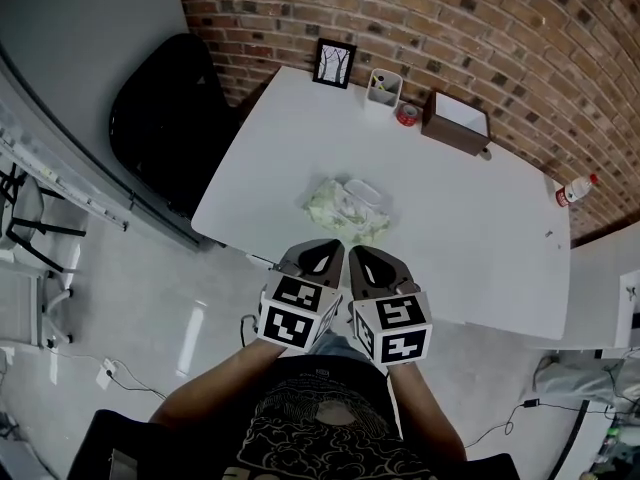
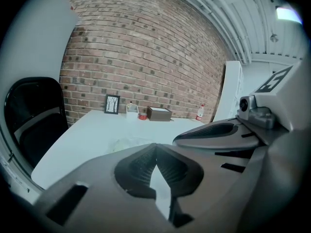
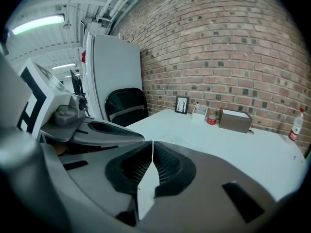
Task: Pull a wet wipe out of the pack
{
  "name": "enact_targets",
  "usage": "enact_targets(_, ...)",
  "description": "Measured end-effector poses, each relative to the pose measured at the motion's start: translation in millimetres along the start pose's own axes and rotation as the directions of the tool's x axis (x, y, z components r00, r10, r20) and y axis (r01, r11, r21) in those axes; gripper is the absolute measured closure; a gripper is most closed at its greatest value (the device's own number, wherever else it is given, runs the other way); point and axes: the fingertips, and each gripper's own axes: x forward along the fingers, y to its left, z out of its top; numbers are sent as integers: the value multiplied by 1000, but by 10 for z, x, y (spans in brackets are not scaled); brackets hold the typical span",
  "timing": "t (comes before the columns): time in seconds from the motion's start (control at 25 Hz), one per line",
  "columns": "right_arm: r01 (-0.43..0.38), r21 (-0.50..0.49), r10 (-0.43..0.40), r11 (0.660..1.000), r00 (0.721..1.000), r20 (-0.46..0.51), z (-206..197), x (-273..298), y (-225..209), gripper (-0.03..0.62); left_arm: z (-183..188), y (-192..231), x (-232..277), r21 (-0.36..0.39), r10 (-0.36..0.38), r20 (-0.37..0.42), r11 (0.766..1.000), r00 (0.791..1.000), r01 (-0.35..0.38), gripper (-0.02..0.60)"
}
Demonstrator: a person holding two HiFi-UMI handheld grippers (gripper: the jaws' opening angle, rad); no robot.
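Hovering by wipe pack (image 1: 346,211) w/ lid open, L gripper (image 1: 334,247) & R gripper (image 1: 356,253) fingers closed, empty.

Wipe pack (image 2: 127,142) just beyond the jaws: pale blur, near part hidden behind left gripper (image 2: 155,149). Far past them, red can (image 3: 211,120) print too small; chair (image 2: 29,120) cut by left edge.
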Motion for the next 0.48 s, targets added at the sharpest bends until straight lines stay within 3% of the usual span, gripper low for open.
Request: enact_targets(0.48,-18,-24,17,1000,999,-41,9,405,-296,574,-24,221,365,-16,50,-28,999,998,-51,569)
